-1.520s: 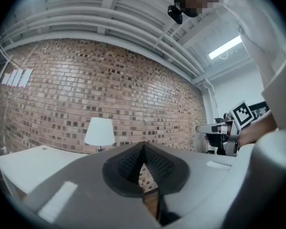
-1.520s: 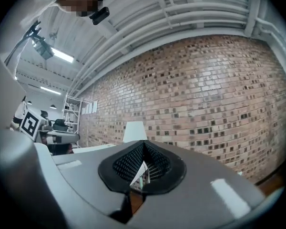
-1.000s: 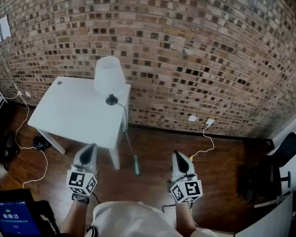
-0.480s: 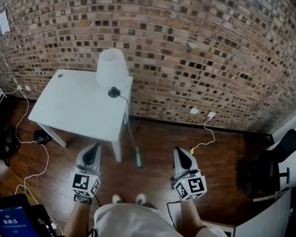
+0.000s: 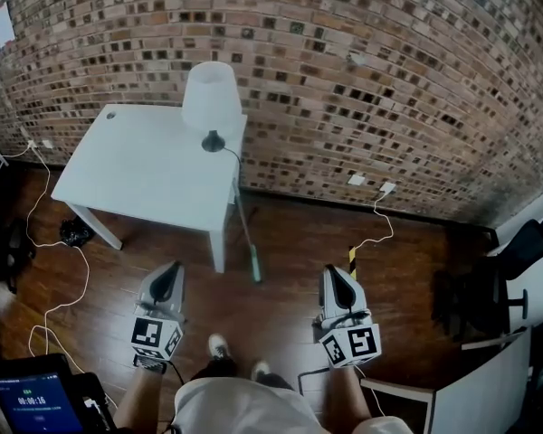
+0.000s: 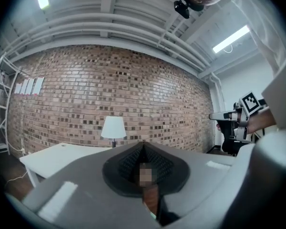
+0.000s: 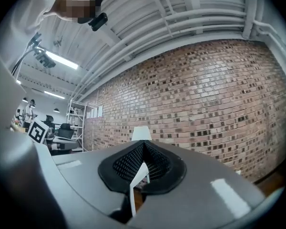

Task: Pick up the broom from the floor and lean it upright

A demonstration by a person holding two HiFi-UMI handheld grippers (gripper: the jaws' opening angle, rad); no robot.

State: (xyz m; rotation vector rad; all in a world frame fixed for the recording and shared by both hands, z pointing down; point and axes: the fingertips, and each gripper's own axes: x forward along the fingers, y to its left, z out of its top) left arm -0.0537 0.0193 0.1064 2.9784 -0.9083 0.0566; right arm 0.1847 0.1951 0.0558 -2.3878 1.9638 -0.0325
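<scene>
Nearest, both tongs are pressed together and pinch nothing: the left gripper (image 5: 170, 270) and the right gripper (image 5: 333, 273) are held level, pointing toward the wall. Beyond them, the broom (image 5: 245, 236) lies on the dark wooden floor (image 5: 299, 242), just right of the white table (image 5: 136, 183) leg. Its long axis runs from the person toward the brick wall (image 5: 362, 80), with the green end nearest and the thin pale handle pointing away.

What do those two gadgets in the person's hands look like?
Both the left gripper and right gripper are smooth grey shells tapering to pointed fingers lined with black ribbed pads. Each carries a white cube printed with black square markers. The person wears a pale top.
</scene>
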